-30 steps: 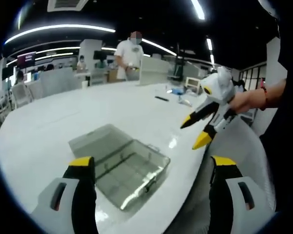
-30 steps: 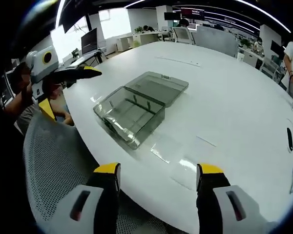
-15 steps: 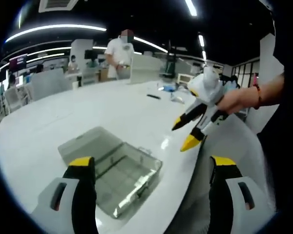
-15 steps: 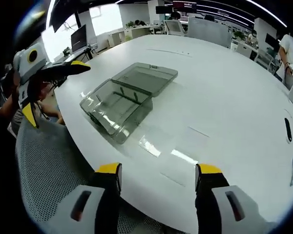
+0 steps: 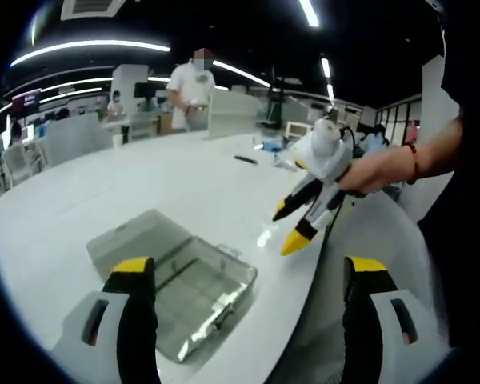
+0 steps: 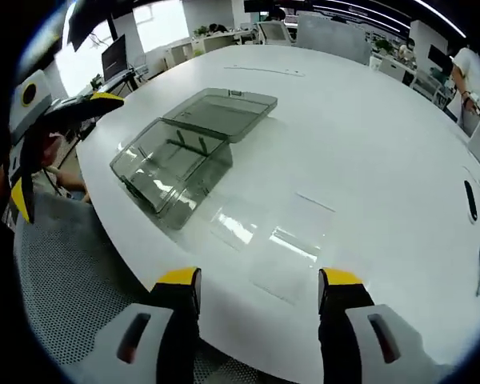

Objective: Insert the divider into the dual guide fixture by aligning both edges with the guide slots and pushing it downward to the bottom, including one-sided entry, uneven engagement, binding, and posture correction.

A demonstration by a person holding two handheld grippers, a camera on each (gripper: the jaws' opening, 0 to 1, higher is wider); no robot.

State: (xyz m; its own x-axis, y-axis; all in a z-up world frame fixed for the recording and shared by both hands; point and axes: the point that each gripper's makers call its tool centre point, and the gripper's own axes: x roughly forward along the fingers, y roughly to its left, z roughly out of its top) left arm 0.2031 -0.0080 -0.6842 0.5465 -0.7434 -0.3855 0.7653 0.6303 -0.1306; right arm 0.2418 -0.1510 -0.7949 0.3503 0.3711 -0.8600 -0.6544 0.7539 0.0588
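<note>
Both claws spread, empty: left claw [image 5: 248, 276], right claw [image 6: 256, 284]. Clear dividers [image 6: 284, 256] flat on table [image 6: 368, 144] just beside open fixture box [image 6: 172, 160]; pickup pending, likely.

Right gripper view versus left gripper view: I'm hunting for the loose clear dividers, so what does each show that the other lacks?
Right gripper view alone: clear divider sheets lying flat on the table, and the left gripper at its left edge. Left gripper view alone: the right gripper, open, in a hand. Both: the open clear box by the table's edge.
</note>
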